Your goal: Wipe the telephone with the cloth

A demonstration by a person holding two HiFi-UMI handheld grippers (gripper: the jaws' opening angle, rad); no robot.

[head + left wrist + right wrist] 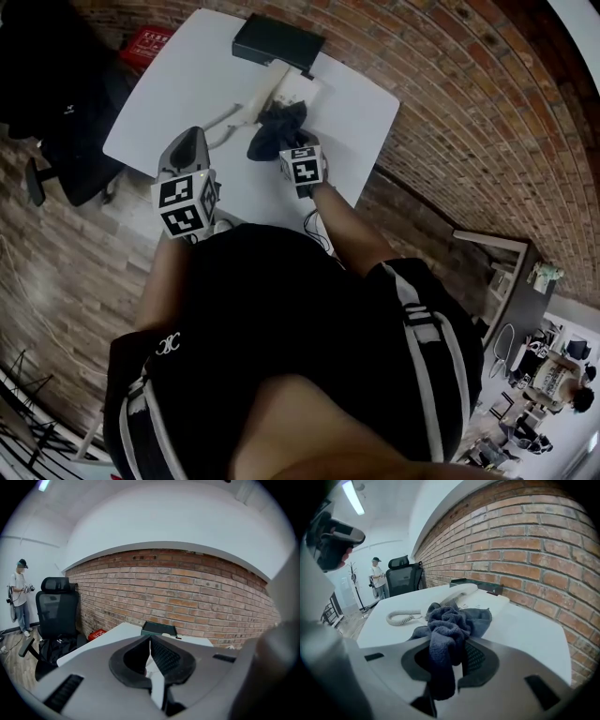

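A white telephone (pixel 284 91) with its handset and coiled cord (pixel 401 617) lies on the white table (pixel 187 84). My right gripper (pixel 298 155) is shut on a dark blue cloth (pixel 445 634), which bunches out of the jaws and drapes against the telephone (pixel 471 599). In the head view the cloth (pixel 278 127) covers the telephone's near end. My left gripper (pixel 190 150) hangs over the table's near left part, apart from the telephone, its jaws shut with nothing between them (pixel 150 656).
A dark flat box (pixel 277 41) lies at the table's far edge against the brick wall (pixel 450 103). A black office chair (pixel 56 616) and a red item (pixel 145 42) stand left of the table. A person (pixel 19 597) stands far off.
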